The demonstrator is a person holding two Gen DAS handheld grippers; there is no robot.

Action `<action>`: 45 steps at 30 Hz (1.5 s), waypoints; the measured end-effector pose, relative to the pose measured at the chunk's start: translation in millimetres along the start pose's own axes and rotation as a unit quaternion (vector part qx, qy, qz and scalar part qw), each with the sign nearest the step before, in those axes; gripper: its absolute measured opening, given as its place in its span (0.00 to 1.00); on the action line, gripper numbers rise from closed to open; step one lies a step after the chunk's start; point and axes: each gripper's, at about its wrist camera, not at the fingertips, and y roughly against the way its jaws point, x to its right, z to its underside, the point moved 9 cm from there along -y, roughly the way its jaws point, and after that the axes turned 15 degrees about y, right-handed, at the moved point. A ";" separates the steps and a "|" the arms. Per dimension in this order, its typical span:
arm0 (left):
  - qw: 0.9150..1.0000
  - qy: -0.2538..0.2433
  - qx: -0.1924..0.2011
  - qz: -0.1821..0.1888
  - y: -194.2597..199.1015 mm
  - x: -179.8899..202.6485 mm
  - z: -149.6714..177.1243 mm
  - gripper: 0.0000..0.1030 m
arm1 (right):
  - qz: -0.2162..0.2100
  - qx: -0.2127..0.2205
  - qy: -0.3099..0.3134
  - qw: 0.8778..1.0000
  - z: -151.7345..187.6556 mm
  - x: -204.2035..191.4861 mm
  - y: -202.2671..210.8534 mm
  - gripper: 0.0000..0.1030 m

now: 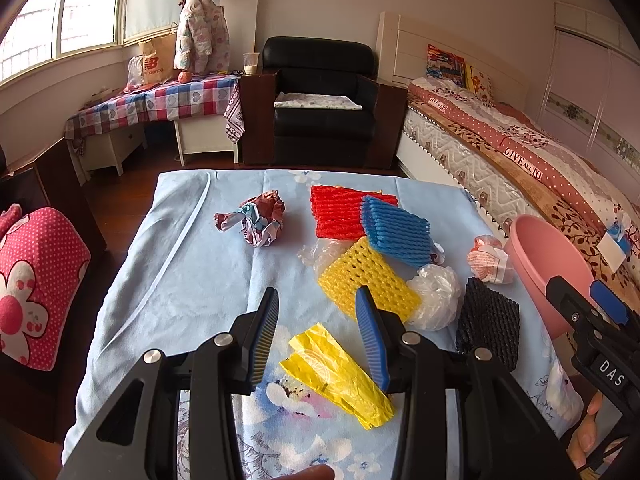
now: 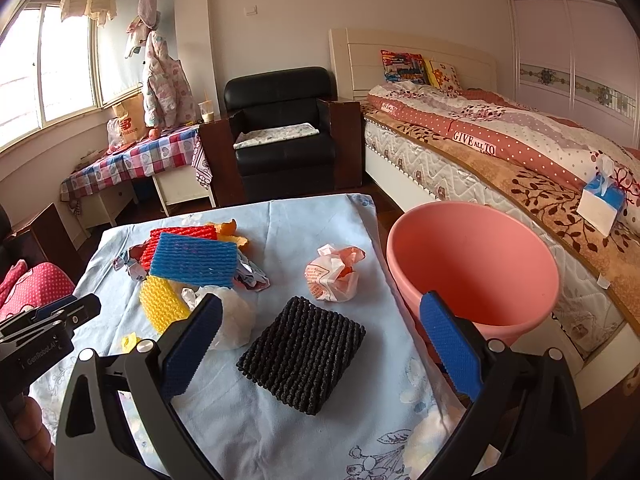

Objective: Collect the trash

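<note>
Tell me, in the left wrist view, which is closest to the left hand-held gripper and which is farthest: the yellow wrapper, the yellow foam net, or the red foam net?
From the left hand-held gripper:
1. Yellow wrapper, lying between its open fingers.
2. Yellow foam net, just beyond the right fingertip.
3. Red foam net, toward the table's far edge.

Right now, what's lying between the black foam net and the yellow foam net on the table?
A crumpled clear plastic bag lies between the black foam net and the yellow foam net; the left wrist view shows it best.

Four foam nets: red [image 1: 340, 210], blue [image 1: 398, 230], yellow [image 1: 366, 280], black [image 2: 304, 354]; one pink bin [image 2: 476, 268].
</note>
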 end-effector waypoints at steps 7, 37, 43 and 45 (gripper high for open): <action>1.000 0.000 0.000 0.000 0.1 0.1 0.1 0.39 | 0.000 0.000 0.000 1.000 -0.1 1.1 0.8 0.97; 1.000 0.007 0.008 0.028 14.7 -8.3 -4.7 0.39 | -0.015 0.008 -0.009 1.000 3.6 8.8 1.3 0.97; 0.999 0.017 -0.025 0.037 12.6 -19.7 8.9 0.39 | -0.029 0.004 -0.011 1.000 8.2 11.4 -1.9 0.97; 0.998 0.021 -0.043 0.042 9.7 -22.2 15.5 0.39 | -0.037 0.002 -0.012 0.999 11.1 11.0 -3.2 0.97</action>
